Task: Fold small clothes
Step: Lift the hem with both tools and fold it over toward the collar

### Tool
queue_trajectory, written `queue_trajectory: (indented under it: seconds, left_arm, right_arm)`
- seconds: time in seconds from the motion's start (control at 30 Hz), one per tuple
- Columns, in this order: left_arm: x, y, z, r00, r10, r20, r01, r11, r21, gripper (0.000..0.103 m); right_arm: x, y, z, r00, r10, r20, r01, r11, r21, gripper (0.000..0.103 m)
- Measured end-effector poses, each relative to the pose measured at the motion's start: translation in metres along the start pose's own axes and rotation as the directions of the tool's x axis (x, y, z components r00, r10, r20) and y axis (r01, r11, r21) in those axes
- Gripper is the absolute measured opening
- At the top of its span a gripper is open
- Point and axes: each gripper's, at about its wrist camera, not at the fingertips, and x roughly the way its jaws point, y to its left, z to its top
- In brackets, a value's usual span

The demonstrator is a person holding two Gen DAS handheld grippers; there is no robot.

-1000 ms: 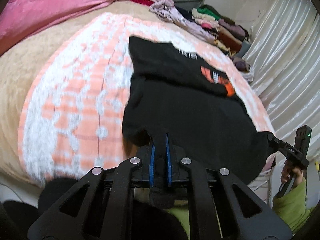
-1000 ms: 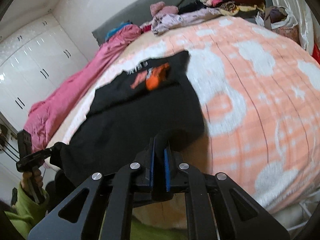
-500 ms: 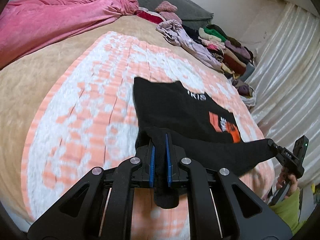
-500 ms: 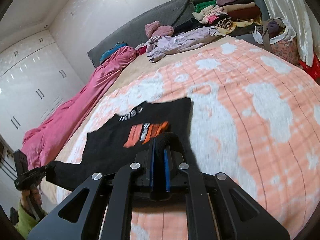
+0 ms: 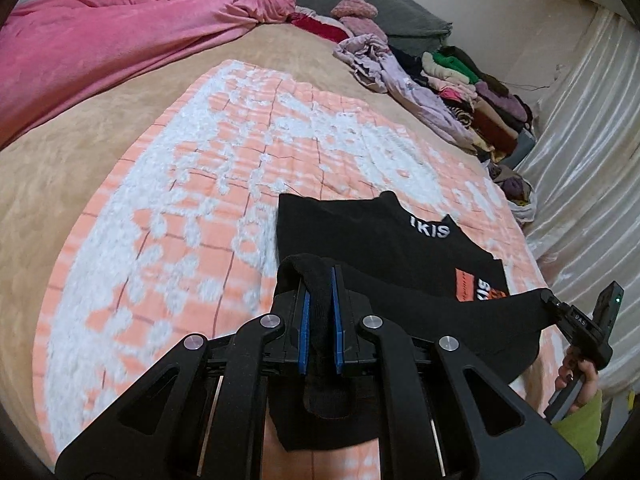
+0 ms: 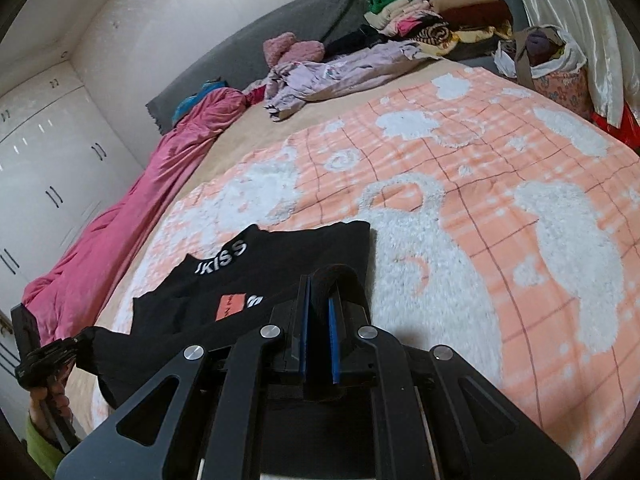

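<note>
A black T-shirt [image 5: 360, 232] with white letters and an orange print lies on the peach and white blanket [image 5: 168, 216]. Its near hem is lifted and stretched between both grippers. My left gripper [image 5: 319, 280] is shut on one corner of the hem, with black cloth bunched between the blue pads. The right gripper [image 5: 550, 300] holds the other corner at the right edge of the left wrist view. In the right wrist view the right gripper [image 6: 318, 292] is shut on the black T-shirt [image 6: 304, 248], and the left gripper [image 6: 76, 342] pulls the hem at lower left.
A pink quilt [image 5: 120, 48] lies along the far left of the bed. Loose lilac clothes [image 6: 340, 72] and a pile of folded clothes [image 6: 436, 12] sit by the grey headboard [image 6: 256, 56]. A bag [image 6: 556, 68] and shiny curtains [image 5: 580, 160] border the right side.
Both grippers have carried the lifted hem forward over the shirt toward its collar end. The raised fold now covers more of the orange print and less flat shirt shows.
</note>
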Motion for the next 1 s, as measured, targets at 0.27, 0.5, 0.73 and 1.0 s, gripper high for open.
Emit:
queue_trajectory:
  seconds: [0.27,0.5,0.73,1.0]
  left_arm:
    - [0.036,0.010,0.009,0.998,0.020,-0.061,-0.022,0.999,-0.033,0.003]
    - [0.050,0.018,0.006,0.995,0.015,-0.099,-0.019,0.999,-0.043,0.004]
    - [0.022,0.015,0.008,1.000,-0.012,-0.007,0.012,0.999,-0.030,0.037]
    - [-0.024,-0.008,-0.005,0.995,0.023,0.096,-0.031,0.996,0.087,0.037]
  right_arm:
    - [0.035,-0.009,0.008,0.997,-0.050,-0.059,0.052,0.998,0.035,0.007]
    - [0.050,-0.014,0.001,0.993,-0.064,-0.102,0.068,0.997,0.036,0.008]
    - [0.028,-0.006,-0.001,0.996,-0.066,-0.060,0.066,0.998,-0.008,0.043]
    - [-0.017,0.029,-0.023,0.999,-0.040,0.024,0.044,0.987,-0.158,0.044]
